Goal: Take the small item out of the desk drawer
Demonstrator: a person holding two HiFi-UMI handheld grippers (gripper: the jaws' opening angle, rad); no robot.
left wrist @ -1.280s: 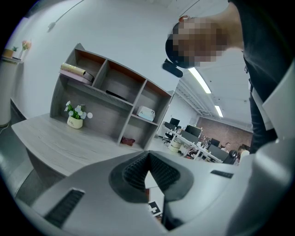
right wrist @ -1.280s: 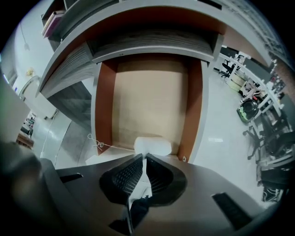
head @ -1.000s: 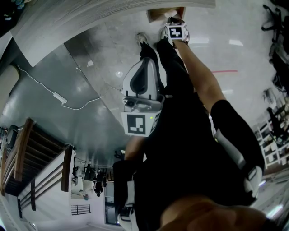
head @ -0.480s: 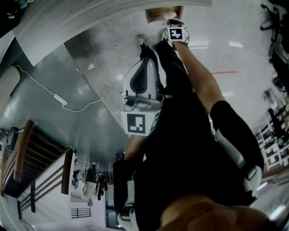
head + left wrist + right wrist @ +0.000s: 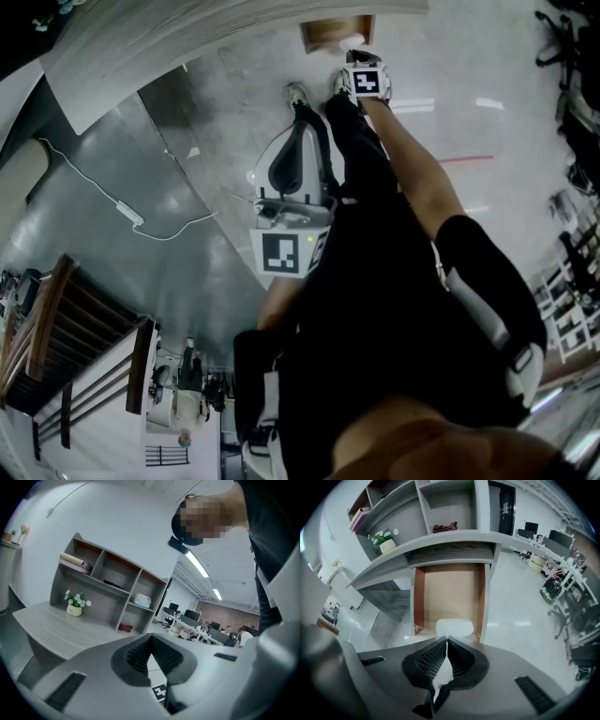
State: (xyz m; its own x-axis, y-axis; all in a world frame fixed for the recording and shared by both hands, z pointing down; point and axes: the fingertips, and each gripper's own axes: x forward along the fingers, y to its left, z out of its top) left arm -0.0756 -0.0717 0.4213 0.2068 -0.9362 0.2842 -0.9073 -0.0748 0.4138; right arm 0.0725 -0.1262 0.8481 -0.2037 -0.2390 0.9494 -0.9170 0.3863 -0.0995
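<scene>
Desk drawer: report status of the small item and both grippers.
Right gripper shut on small white item, over the open drawer. Left gripper shut, empty. Nothing seen in the way.

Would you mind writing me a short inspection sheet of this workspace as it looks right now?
Surface: grey desk top; a potted plant stands on it.
Job's things: drawer pulled open under the desk; small white item at its near end.
Clutter: shelf unit holding a roll, a white box and a dark red thing.
Grippers: right gripper shut, seemingly pinching the white item's edge; left gripper shut, empty, held back from the drawer.
Cables: white cable across the floor; thin string at the drawer's left wall.
Surroundings: open office with desks and monitors; seated people far off.
</scene>
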